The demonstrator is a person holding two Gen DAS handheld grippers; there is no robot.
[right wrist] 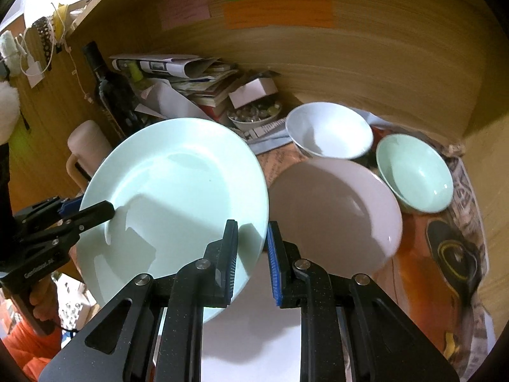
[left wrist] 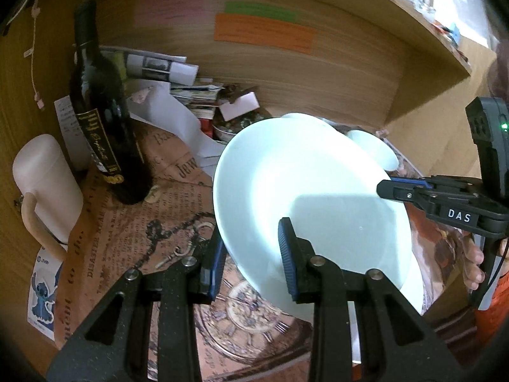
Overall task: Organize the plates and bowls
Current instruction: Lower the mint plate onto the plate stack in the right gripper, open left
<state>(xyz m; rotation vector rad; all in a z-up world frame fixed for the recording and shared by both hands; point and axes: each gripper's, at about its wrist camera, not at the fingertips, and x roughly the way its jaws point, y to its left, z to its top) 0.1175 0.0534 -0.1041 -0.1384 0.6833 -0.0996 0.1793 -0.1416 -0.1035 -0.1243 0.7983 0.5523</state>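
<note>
Counting the crockery in the right wrist view gives two plates and two bowls: a pale green plate [right wrist: 178, 191] held in the air, a white plate [right wrist: 337, 210] lying on the printed paper table cover [right wrist: 451, 254], a white bowl [right wrist: 329, 130] behind it and a pale green bowl [right wrist: 413, 175] to its right. One dark wine bottle [left wrist: 101, 111] stands at the back left beside one pale jug with a handle [left wrist: 44, 184], and a heap of papers and books [right wrist: 191, 79] fills the back corner.

Tilted and clear of the table, the pale green plate hangs between the two tools, with its left rim at the left gripper [left wrist: 254, 254] and its right rim at the right gripper [right wrist: 253, 254]. It sits just left of the white plate and higher than it.

Both tongs are closed down on the plate's rim, one pad above and one below, the jaws standing only as far apart as the rim's thickness allows. A hand [left wrist: 474, 264] grasps the right tool's handle in the left wrist view
</note>
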